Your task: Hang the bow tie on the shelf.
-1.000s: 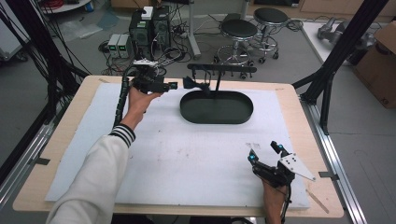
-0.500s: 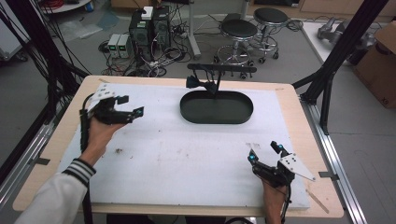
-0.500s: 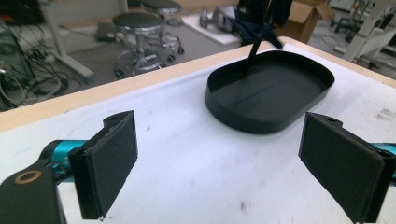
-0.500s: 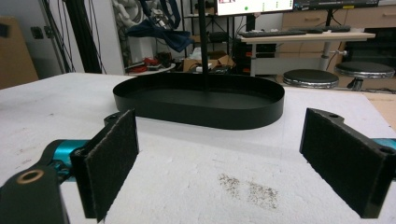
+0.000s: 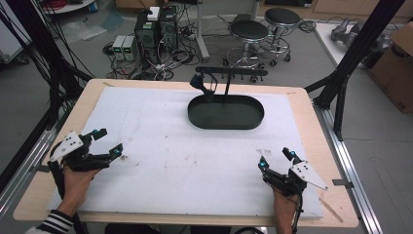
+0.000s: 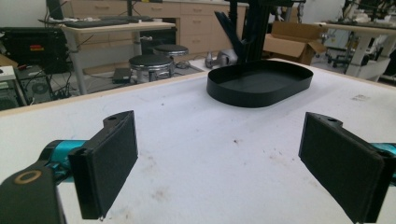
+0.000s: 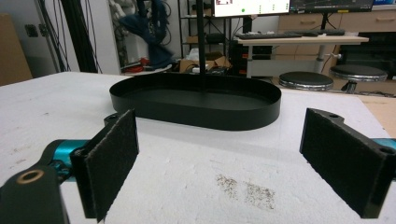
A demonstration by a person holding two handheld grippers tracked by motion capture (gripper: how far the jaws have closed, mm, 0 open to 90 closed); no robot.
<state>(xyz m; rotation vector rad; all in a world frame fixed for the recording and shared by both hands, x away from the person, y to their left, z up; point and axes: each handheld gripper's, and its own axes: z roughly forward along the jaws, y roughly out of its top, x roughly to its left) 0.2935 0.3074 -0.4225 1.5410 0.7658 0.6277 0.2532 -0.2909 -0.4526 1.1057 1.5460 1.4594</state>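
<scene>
Fingers (image 5: 100, 133) of the left gripper (image 5: 108, 141) stand spread apart at the lower left of the high view, nothing between them; the right gripper (image 5: 276, 159) at the lower right is parted the same way. One black oval tray (image 5: 226, 112) with a low wall sits on the white sheet (image 5: 160, 146) of the desk, upper centre of the frame, and one thin black stand (image 5: 228, 79) with a crossbar rises at its far edge. Two hands come in from the bottom edge: the left hand (image 5: 77, 183) shows a striped cuff, and the right hand (image 5: 284, 207) is close to the frame's bottom.

From the left gripper view, two black pads rise at the lower corners, wide apart, over stained white sheet; the tray lies at the upper right, well away.

From the right gripper view, the two pads are likewise apart and bare, with the tray across the upper middle, near but not touching, and a brown speckled patch (image 7: 245, 189) on the sheet between them.
</scene>
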